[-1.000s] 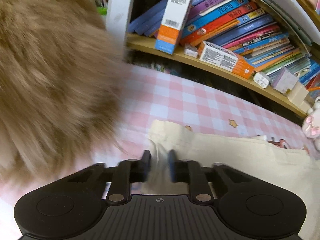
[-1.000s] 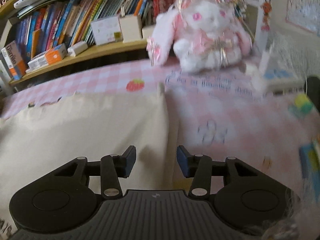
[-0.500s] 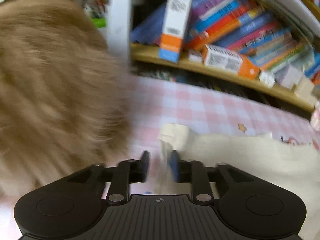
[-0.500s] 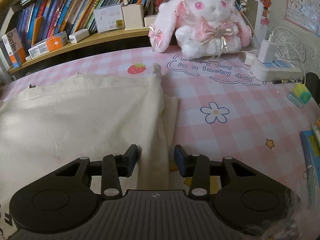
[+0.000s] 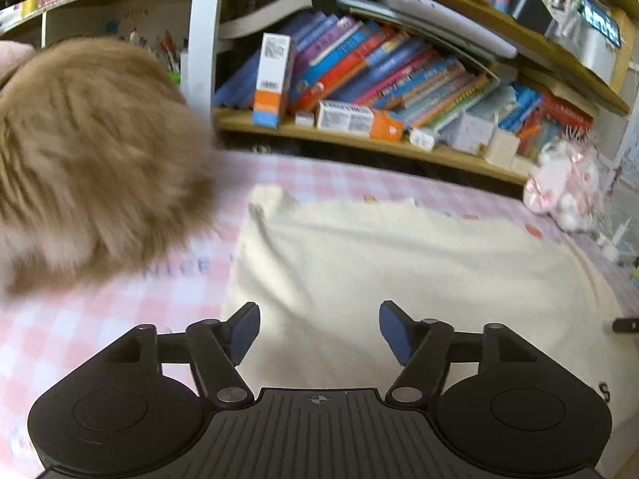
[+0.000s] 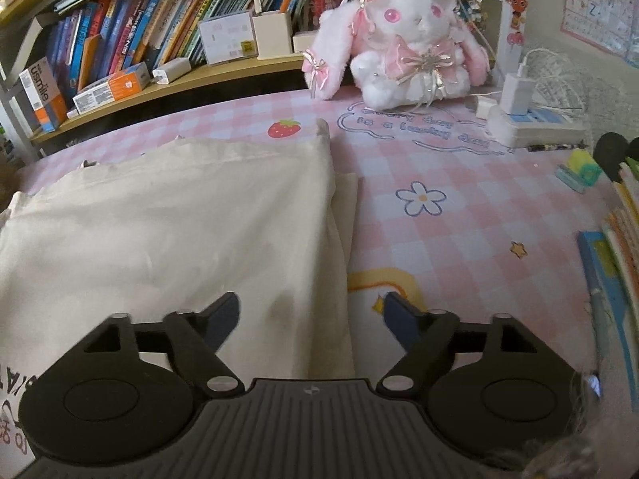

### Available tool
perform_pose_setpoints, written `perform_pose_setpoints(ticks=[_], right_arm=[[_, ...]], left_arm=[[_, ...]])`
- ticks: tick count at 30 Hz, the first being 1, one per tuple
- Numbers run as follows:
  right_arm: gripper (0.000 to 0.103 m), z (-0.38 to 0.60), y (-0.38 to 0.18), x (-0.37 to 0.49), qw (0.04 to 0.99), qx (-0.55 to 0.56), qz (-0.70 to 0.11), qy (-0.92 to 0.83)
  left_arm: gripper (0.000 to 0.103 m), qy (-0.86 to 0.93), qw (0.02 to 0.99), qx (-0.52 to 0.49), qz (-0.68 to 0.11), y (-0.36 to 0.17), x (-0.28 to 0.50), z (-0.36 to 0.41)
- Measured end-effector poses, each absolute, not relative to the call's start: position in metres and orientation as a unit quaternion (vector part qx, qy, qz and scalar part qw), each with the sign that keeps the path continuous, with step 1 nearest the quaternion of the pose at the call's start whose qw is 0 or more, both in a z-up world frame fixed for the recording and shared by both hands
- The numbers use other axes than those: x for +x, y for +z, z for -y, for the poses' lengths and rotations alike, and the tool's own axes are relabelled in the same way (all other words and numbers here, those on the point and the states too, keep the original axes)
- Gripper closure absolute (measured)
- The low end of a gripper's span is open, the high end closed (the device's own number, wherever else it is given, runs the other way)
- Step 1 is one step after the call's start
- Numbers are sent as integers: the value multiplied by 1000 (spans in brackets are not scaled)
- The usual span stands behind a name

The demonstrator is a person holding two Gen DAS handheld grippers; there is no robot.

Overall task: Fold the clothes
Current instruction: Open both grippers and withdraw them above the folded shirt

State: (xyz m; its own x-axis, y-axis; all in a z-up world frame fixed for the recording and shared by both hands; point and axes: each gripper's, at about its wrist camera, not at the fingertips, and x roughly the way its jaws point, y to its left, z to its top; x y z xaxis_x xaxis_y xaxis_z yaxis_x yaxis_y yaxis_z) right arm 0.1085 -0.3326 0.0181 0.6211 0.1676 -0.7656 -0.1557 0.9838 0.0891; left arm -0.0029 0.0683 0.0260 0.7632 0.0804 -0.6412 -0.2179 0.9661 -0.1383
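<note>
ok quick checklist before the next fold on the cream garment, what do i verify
1. Left claw open and free of cloth: ok, jaws spread, nothing between them.
2. Right claw open: ok, straddling the garment's right edge.
3. Cream garment lying flat on the pink checked tablecloth: ok, with a narrow under-layer showing along the right edge.
4. Brown furry thing beside the garment's left edge: cannot tell, too blurred to see whether it touches the cloth.
5. Pink plush rabbit off the garment: ok.
6. Near hem: cannot tell, hidden under the claws.
</note>
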Motion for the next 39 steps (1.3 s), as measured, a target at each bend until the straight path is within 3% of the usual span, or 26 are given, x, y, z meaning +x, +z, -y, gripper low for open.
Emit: perform_pose_setpoints(ticks=[5, 11, 32, 35, 37, 39], right_arm=[[0, 327, 23, 86, 906, 20, -417, 69], [0, 324, 28, 58, 908, 57, -413, 50], [0, 354, 25, 66, 879, 105, -455, 93], [3, 362, 24, 76, 868, 135, -457, 139], [17, 364, 22, 84, 863, 130, -465, 149], [46, 364, 17, 91, 856, 116, -482, 144]], left_arm=[[18, 76, 933, -81, -344, 23, -9, -56], [9, 63, 938, -75, -333, 23, -19, -58], [8, 162, 910, -144, -353, 16, -49, -55], [8, 188, 901, -157, -357, 14, -51, -50], [8, 202, 899, -161, -355, 14, -53, -43], [8, 214, 895, -161, -356, 11, -55, -37]])
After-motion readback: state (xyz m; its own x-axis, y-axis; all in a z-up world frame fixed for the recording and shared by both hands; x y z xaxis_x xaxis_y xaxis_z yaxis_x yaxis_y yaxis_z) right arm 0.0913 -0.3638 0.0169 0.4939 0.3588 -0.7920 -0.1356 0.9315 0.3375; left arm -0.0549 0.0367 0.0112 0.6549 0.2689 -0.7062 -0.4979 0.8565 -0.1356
